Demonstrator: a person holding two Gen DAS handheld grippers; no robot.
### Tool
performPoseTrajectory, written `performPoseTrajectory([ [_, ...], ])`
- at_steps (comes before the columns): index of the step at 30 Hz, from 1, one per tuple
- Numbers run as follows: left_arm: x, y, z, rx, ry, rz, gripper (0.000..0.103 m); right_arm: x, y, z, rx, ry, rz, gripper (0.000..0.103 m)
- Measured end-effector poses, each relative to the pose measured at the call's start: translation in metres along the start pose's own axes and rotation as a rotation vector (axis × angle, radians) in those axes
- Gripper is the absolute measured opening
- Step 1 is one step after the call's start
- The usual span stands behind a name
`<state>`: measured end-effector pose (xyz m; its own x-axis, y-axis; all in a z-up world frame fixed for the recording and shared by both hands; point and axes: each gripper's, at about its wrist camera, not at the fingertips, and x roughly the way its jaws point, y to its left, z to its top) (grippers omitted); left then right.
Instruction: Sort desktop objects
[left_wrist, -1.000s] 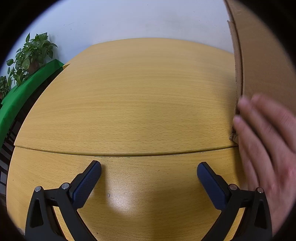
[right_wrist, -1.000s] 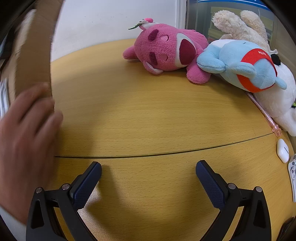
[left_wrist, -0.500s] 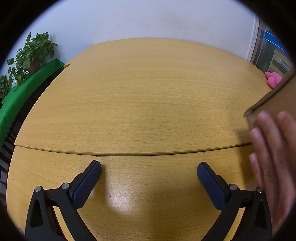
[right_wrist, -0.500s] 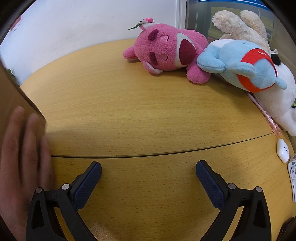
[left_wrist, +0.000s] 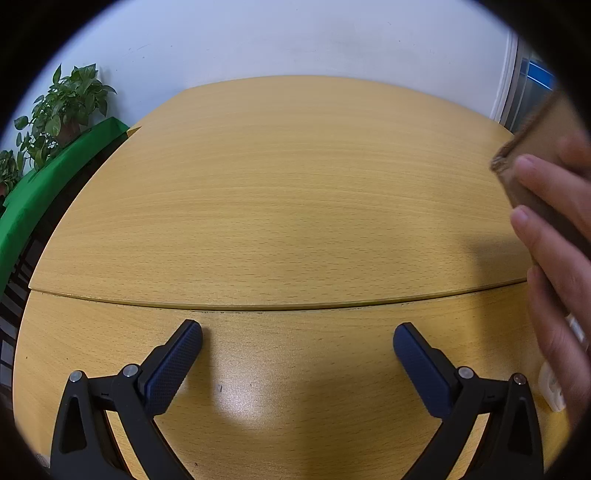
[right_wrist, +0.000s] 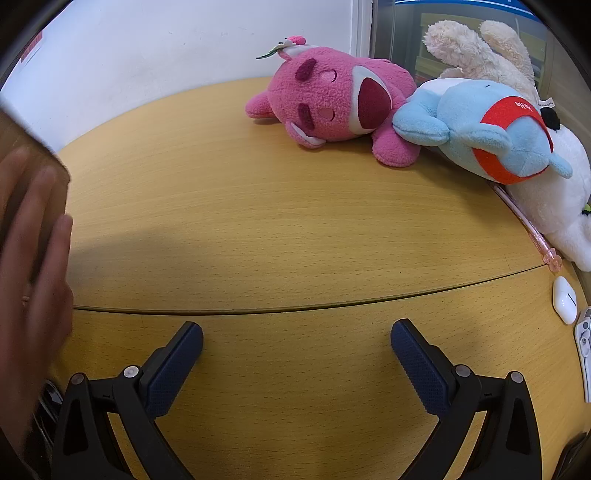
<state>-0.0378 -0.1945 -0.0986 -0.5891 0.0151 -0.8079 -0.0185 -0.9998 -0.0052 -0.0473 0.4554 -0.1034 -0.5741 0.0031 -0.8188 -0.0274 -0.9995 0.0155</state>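
Along the desk's (left_wrist: 280, 192) far left edge, off the wood, stand a green cloth (left_wrist: 40, 184) and a potted plant (left_wrist: 62, 107); the left half of the desktop itself carries nothing. The left gripper (left_wrist: 297, 343) sits low near the front edge with its fingers spread wide and nothing between them.

Between the two grippers a bare hand (left_wrist: 554, 266) grips the corner of a brown cardboard box (left_wrist: 535, 147), which is held above the wood rather than resting on it. It looks stiff and light, probably the bin for the sorting.

The right gripper (right_wrist: 297, 341) is likewise spread and empty, close to the front edge. At the desk's far right corner lie a pink plush (right_wrist: 332, 107), a blue plush (right_wrist: 480, 136) leaning against it, and a white plush (right_wrist: 546, 199) behind and under the blue one. These are likely soft, light and yielding, so a pinch on a limb or ear would hold better than one on the round body. Along the right edge lie a thin pink pen (right_wrist: 524, 225), likely slippery and best taken across its middle, and a small white earbud case (right_wrist: 564, 300), smooth and hard.
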Motion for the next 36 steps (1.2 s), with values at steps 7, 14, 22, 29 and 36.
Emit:
performPoseTrajectory([
  [7, -0.0013, -0.0008, 0.0002, 0.0, 0.0, 0.0, 0.103, 0.0021, 0.0009, 0.0009, 0.0, 0.001, -0.001, 0.103],
  [14, -0.0027, -0.0021, 0.0018, 0.0, 0.0, 0.001, 0.103, 0.002, 0.0011, 0.0004, -0.001, 0.0, 0.0, 0.103],
  [22, -0.0028, -0.0025, 0.0018, 0.0, 0.0, 0.001, 0.103, 0.0029, 0.0012, 0.0004, -0.001, 0.0, 0.0, 0.103],
  [29, -0.0027, -0.0023, 0.0016, 0.001, 0.0, 0.001, 0.103, 0.0028, 0.0012, 0.0, -0.002, -0.001, 0.001, 0.103],
  [36, -0.003, -0.0026, 0.0016, 0.001, 0.0, 0.001, 0.103, 0.005, 0.0024, 0.0018, 0.02, -0.001, -0.016, 0.103],
])
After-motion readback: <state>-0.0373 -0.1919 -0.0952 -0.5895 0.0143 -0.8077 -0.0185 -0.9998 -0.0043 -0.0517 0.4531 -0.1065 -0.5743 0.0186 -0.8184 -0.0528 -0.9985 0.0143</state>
